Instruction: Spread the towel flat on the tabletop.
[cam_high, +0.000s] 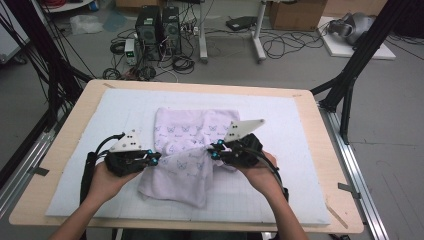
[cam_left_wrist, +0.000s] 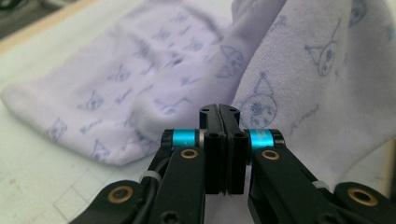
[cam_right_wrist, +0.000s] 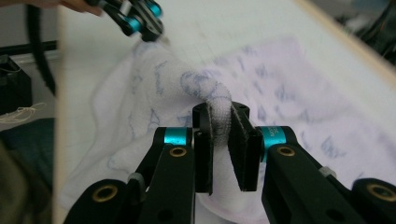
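Tabletop (cam_high: 320, 165): wooden board under a white gridded mat (cam_high: 280, 120).

Cloth (cam_high: 185, 132): pale lilac terry towel with a small blue cat print, lying mid-mat, partly doubled over. Far part flat on the mat; near part raised into a ridge between the two tools, a loose flap hanging toward the near edge.

Handling, as judged: light, soft and limp, with no stiffness. It will sag and fold wherever it is unsupported. The pile gives good friction, so slipping looks unlikely, and it is not fragile. Best taken at an edge or corner with a small bunch between the pads; two well-spaced holds are needed to keep an edge straight, since a single hold lets it drape.

Left hand (cam_high: 102, 182): comes in from the near left, forearm angled inward, wrist roughly level. Left tool (cam_high: 156, 159) points right at the cloth's left edge. In the left gripper view (cam_left_wrist: 219, 116) the jaws stand pressed together with a thin edge of cloth just at the tips; the hold looks shallow.

Right hand (cam_high: 260, 175): comes in from the near right, mirroring the left. Right tool (cam_high: 214, 151) points left at the raised fold. In the right gripper view (cam_right_wrist: 219, 119) the jaws are narrow, clamped on a thick roll of cloth that bulges above the tips.
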